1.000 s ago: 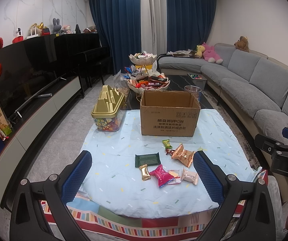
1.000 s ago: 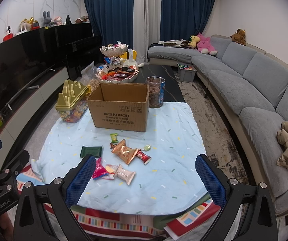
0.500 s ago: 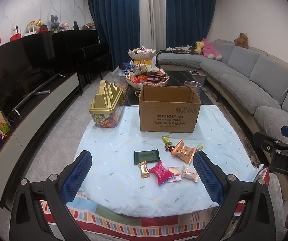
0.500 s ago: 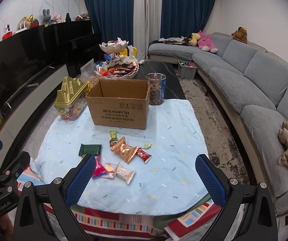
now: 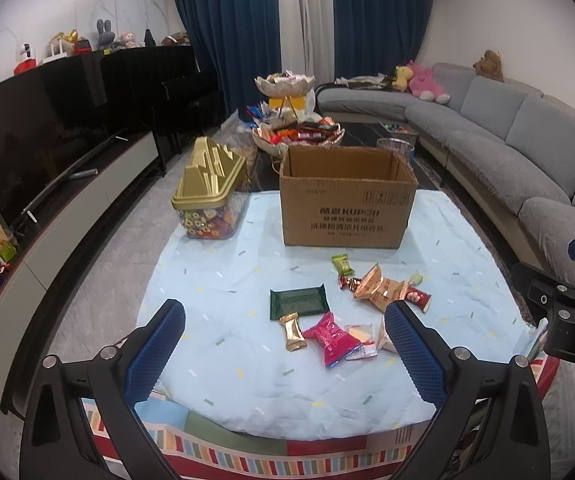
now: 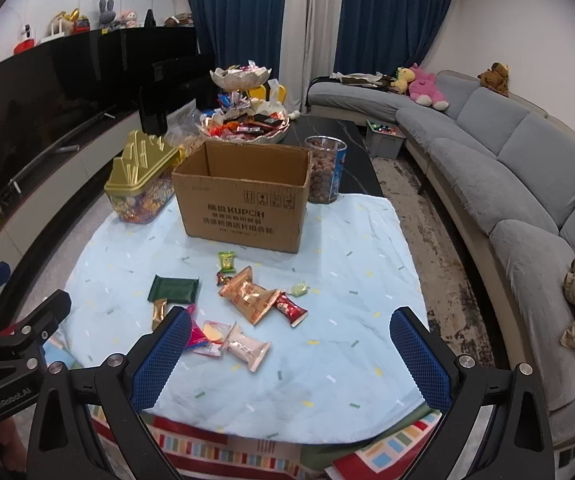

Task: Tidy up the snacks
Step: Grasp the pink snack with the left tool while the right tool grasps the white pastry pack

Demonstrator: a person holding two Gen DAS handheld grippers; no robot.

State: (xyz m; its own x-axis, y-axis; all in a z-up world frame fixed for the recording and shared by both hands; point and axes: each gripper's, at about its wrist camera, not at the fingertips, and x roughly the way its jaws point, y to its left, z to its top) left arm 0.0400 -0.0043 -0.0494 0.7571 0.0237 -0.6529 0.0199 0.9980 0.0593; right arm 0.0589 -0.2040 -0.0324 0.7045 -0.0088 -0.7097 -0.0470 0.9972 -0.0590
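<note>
Cardboard box point(image 5: 349, 200): open-topped, behind scattered snacks point(image 5: 329, 336).
Left gripper point(image 5: 285, 350): wide apart, empty.
Right gripper point(image 6: 289, 354): wide apart, empty.

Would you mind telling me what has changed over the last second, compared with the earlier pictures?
Both tools have eased slightly forward and lower toward the scattered snacks. The left tool and right tool remain open and empty. The wrapped snacks, such as the dark green packet, and the brown cardboard box lie on the light blue cloth as before.
</note>
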